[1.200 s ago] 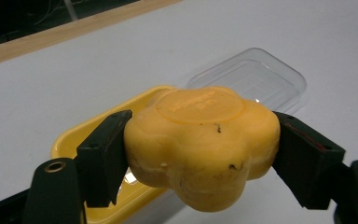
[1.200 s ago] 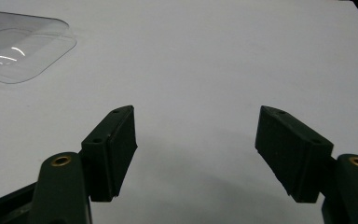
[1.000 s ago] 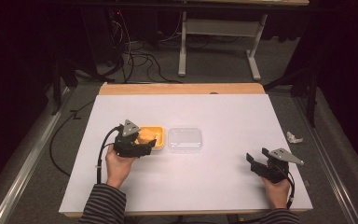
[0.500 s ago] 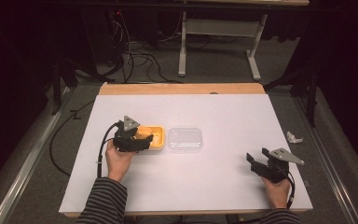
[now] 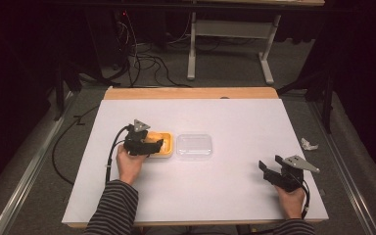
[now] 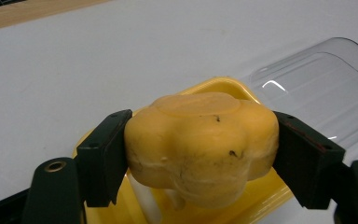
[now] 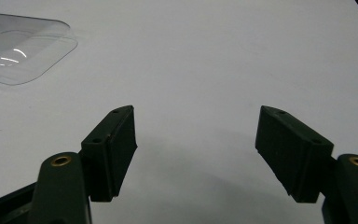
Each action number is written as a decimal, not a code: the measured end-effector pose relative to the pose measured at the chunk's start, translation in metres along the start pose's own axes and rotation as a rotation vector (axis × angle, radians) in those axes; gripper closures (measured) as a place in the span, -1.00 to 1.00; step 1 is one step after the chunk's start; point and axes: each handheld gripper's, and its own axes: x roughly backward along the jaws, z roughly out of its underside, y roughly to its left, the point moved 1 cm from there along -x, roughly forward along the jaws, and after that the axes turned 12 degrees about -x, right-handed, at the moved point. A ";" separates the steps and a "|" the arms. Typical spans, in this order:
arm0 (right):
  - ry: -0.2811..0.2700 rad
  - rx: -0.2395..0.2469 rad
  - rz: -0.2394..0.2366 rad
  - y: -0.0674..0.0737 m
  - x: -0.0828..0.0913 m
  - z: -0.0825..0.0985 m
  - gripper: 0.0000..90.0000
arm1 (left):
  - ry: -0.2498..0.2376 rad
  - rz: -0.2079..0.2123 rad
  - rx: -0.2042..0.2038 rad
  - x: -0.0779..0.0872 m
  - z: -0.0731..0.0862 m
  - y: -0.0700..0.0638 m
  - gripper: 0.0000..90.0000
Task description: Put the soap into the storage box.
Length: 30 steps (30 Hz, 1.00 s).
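Note:
My left gripper (image 6: 200,149) is shut on a lumpy yellow foam block (image 6: 200,140), held just above a yellow container (image 6: 223,86). In the high view the left gripper (image 5: 152,145) sits over that yellow container (image 5: 165,147) at the table's left middle. A clear plastic lid (image 5: 194,146) lies flat right beside the container, also seen as the clear lid (image 6: 317,88) and the clear lid (image 7: 21,46). My right gripper (image 7: 198,149) stands open over bare white table, with nothing between its jaws; in the high view the right gripper (image 5: 269,171) is near the front right.
The white table top (image 5: 225,117) has a wooden strip (image 5: 191,93) along its far edge. A crumpled white scrap (image 5: 308,144) lies on the floor past the right edge. Cables and a desk frame (image 5: 230,34) stand beyond the table.

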 end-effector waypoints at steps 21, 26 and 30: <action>-0.004 0.015 0.003 0.001 0.000 0.000 -0.35 | 0.022 -0.015 -0.012 -0.015 0.003 -0.002 -0.43; -0.005 0.019 0.002 0.001 0.000 0.000 -0.35 | 0.033 -0.025 -0.028 -0.018 0.004 -0.004 -0.43; -0.004 0.019 0.002 0.001 0.000 0.000 -0.35 | 0.047 -0.017 -0.031 -0.022 0.006 -0.003 -0.43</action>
